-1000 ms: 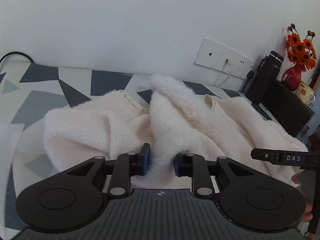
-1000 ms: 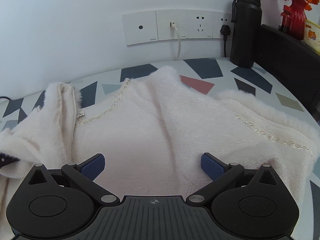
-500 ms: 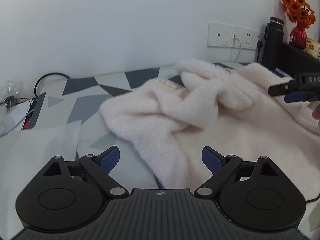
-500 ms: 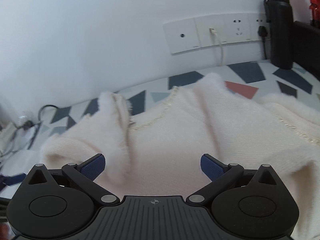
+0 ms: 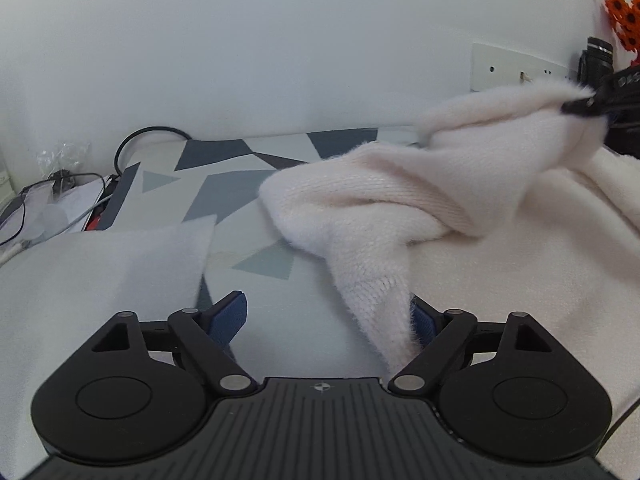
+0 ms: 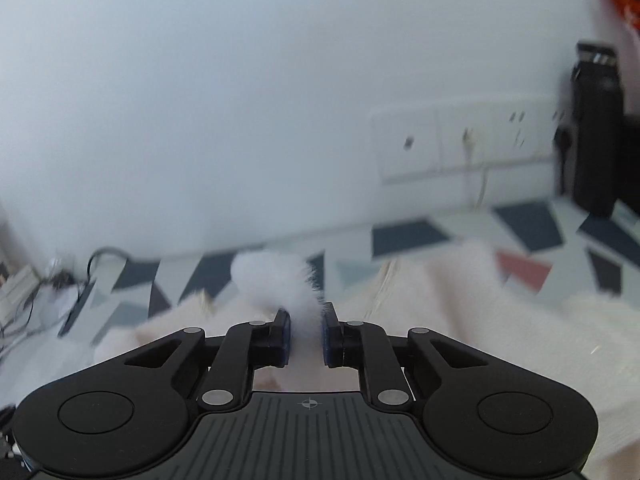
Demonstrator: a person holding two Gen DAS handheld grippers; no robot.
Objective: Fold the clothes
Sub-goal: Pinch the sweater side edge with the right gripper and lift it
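A cream fuzzy sweater (image 5: 400, 208) lies crumpled on the patterned tabletop (image 5: 240, 184). My left gripper (image 5: 326, 319) hovers low at the sweater's near left edge. Its jaws stand wide and are closing slightly. A hanging flap of knit sits just inside the right pad (image 5: 422, 322), and the left pad is free. My right gripper (image 6: 306, 336) is closing, its pads pinching a tuft of the sweater's fluffy edge (image 6: 280, 276). In the left wrist view that right gripper (image 5: 580, 105) holds this edge raised at the upper right.
A white folded cloth (image 5: 100, 264) lies left of my left gripper. Cables and a power strip (image 5: 60, 184) crowd the far left edge. Wall sockets (image 6: 460, 144), a black bottle (image 6: 596, 128) and orange flowers (image 5: 624, 16) stand at the back right.
My right gripper went from wide open to shut on the sweater's fluffy edge and rose with it. My left gripper let go of a fold, opened, and moved to the sweater's left edge.
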